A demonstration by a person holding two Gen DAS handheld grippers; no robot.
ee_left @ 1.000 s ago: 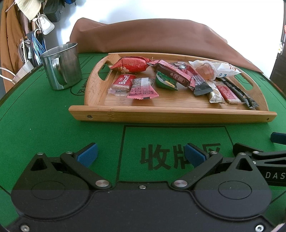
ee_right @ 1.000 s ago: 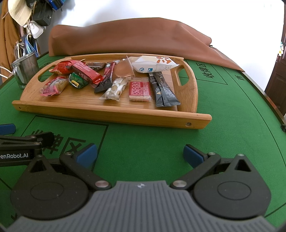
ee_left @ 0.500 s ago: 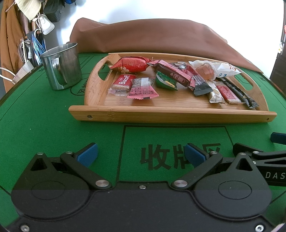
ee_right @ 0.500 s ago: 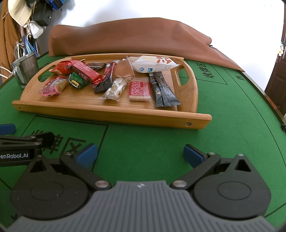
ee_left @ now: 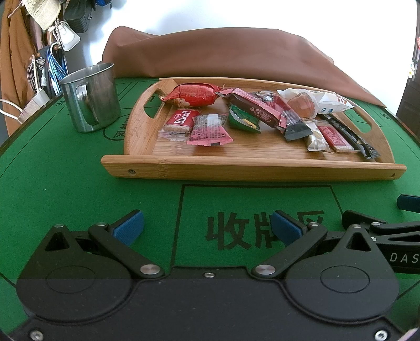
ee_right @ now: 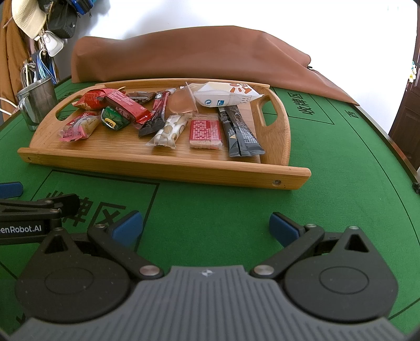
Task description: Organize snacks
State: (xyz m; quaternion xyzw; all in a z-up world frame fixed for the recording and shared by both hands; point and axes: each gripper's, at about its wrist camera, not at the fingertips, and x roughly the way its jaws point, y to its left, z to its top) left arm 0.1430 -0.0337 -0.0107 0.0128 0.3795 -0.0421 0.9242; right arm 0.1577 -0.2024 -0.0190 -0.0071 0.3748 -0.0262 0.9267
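Note:
A bamboo tray (ee_left: 252, 171) (ee_right: 168, 168) lies on the green table and holds several wrapped snacks: a red Biscoff pack (ee_left: 181, 120), a pink wrapper (ee_left: 210, 129), a red candy bag (ee_left: 194, 94), a green packet (ee_left: 242, 122), a white bag (ee_right: 225, 95) and two black sticks (ee_right: 240, 133). My left gripper (ee_left: 207, 228) is open and empty, low over the table in front of the tray. My right gripper (ee_right: 206, 228) is open and empty beside it, to the right.
A steel mug (ee_left: 90, 101) stands left of the tray. A brown cloth (ee_left: 236, 57) lies heaped behind the tray. Coats, bags and a hat (ee_left: 42, 13) hang at the far left. The table edge (ee_right: 388, 136) curves at right.

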